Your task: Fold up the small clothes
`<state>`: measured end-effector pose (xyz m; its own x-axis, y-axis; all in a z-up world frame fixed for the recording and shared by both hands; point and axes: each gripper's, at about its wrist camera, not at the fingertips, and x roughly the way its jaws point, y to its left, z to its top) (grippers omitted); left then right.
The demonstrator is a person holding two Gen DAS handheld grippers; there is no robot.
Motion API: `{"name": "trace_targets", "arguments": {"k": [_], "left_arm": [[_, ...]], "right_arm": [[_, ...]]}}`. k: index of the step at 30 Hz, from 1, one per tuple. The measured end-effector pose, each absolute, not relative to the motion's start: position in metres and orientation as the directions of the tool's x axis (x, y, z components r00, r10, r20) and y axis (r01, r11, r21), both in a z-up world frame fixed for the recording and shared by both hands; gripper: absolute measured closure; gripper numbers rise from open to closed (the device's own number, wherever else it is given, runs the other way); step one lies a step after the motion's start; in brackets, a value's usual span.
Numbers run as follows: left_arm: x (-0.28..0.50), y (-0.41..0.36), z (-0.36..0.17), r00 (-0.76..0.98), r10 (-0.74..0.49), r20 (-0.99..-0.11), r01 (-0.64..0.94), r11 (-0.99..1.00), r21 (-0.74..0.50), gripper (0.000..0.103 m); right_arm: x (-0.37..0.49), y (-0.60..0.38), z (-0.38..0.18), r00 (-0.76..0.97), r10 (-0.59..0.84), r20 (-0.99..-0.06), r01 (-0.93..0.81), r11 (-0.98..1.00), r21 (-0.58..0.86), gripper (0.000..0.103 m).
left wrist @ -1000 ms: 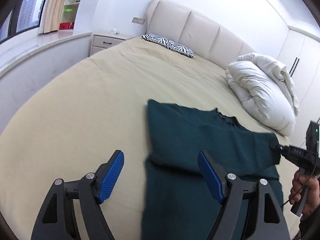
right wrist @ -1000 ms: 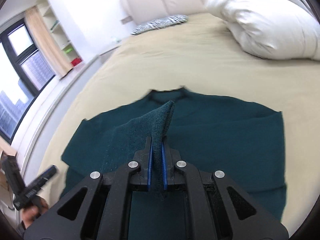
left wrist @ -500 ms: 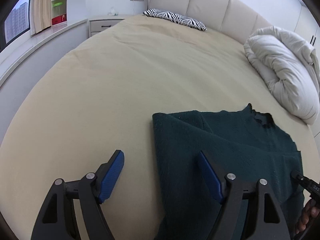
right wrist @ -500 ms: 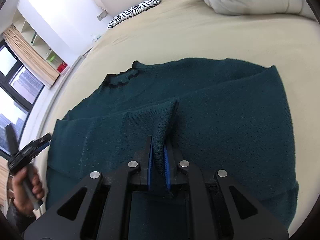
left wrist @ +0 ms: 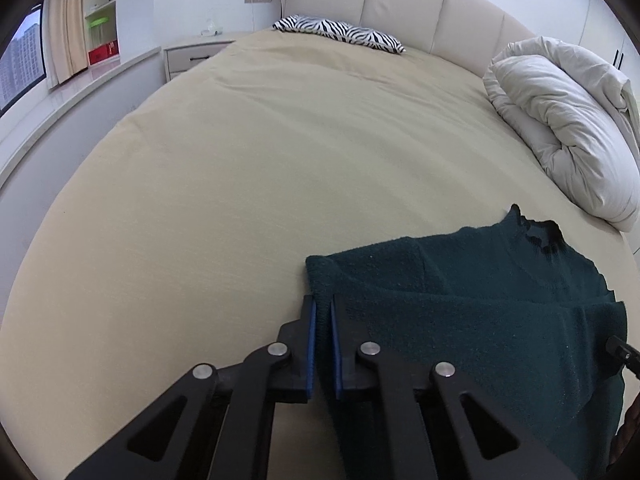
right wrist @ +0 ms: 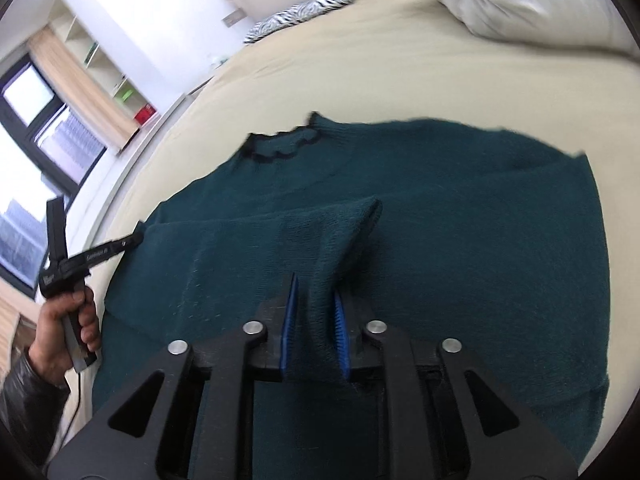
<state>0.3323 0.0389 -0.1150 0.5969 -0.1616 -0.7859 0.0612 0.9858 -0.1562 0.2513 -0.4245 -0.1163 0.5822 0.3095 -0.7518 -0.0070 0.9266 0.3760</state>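
Observation:
A dark green knit sweater [left wrist: 480,320] lies spread on the beige bed [left wrist: 240,200], collar toward the headboard. My left gripper [left wrist: 322,304] is shut on the sweater's left edge near the shoulder corner, with fabric running between its blue pads. In the right wrist view the sweater [right wrist: 460,240] fills the middle. A folded-over sleeve [right wrist: 340,224] rises into my right gripper [right wrist: 314,292], whose jaws are closing with the sleeve between the pads. The left gripper [right wrist: 120,244] shows there too, held by a hand [right wrist: 68,336] at the sweater's left edge.
A bunched white duvet [left wrist: 560,120] lies at the bed's right side, close to the collar. A zebra-print pillow [left wrist: 340,34] rests by the padded headboard [left wrist: 400,8]. A nightstand [left wrist: 192,56] and a window ledge [left wrist: 60,100] run along the left.
My left gripper slid over to the sweater's left edge and closed on it. My right gripper sank toward the sweater with the sleeve in it, its pads now slightly wider apart.

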Motion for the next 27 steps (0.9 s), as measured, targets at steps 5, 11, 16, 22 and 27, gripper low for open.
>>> {"name": "trace_targets", "arguments": {"k": [5, 11, 16, 22, 27], "left_arm": [[0.339, 0.046, -0.128, 0.606, -0.153, -0.781, 0.036, 0.985, -0.166, 0.095], [0.337, 0.047, -0.126, 0.612, -0.158, -0.775, 0.034, 0.984, -0.174, 0.092], [0.313, 0.057, -0.105, 0.631, -0.188, -0.753, 0.037, 0.976, -0.213, 0.072], [0.273, 0.037, -0.111, 0.594, -0.117, -0.796, 0.097, 0.993, -0.074, 0.054], [0.263, 0.028, -0.119, 0.586, -0.113, -0.802, 0.127, 0.991, -0.047, 0.097]], "right_arm": [[0.261, -0.427, -0.115, 0.586, 0.252, -0.77, 0.033, 0.942, 0.333, 0.095], [0.271, -0.449, -0.139, 0.548, 0.305, -0.779, 0.113, 0.895, 0.43, 0.095], [0.269, -0.445, -0.133, 0.528, 0.331, -0.782, 0.107, 0.888, 0.448, 0.09], [0.255, -0.453, -0.136, 0.558, 0.396, -0.729, 0.12, 0.831, 0.543, 0.059], [0.255, -0.442, -0.137, 0.546, 0.363, -0.755, 0.097, 0.868, 0.487, 0.061]]}}
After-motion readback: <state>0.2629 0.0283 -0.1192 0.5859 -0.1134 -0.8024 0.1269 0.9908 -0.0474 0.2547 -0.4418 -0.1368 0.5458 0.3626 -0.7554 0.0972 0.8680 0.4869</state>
